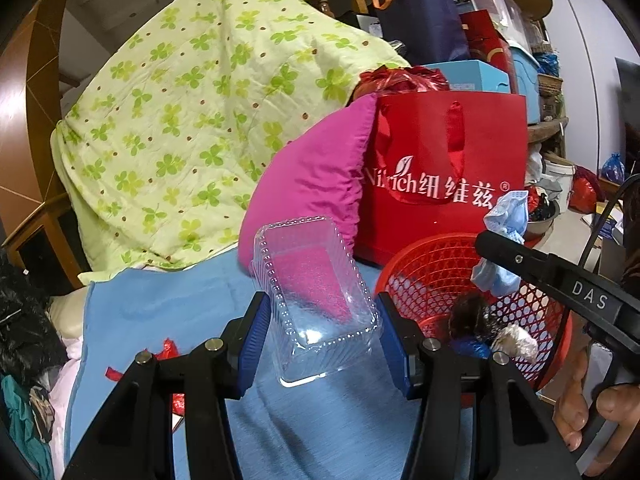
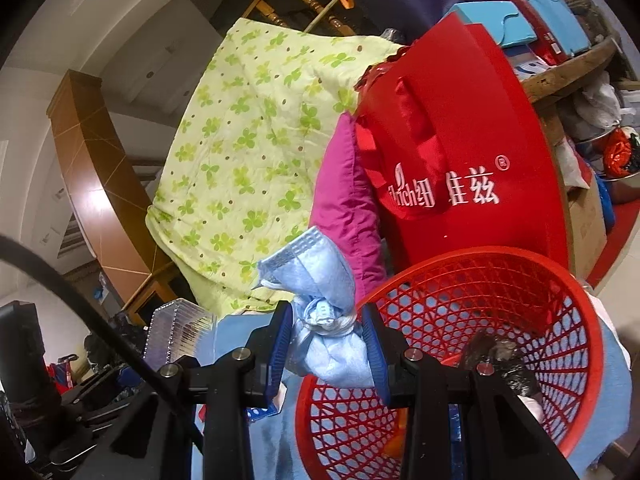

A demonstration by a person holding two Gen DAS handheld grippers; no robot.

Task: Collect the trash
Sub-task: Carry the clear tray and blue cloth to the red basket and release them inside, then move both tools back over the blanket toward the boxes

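Blue-sheeted bed [image 1: 168,312] under red basket [image 1: 440,256], pink pillow [image 1: 316,184], clover quilt [image 1: 180,120].

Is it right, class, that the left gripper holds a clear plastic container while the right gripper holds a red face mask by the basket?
Not quite: the face mask is light blue, as the right wrist view shows. The rest stands.

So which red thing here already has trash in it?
The red mesh basket, holding dark and pale wrappers. The red paper bag behind it stands printed with white lettering; its inside isn't visible.

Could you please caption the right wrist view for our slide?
Right tool clamps a crumpled blue face mask beside the red mesh basket, which already holds trash.
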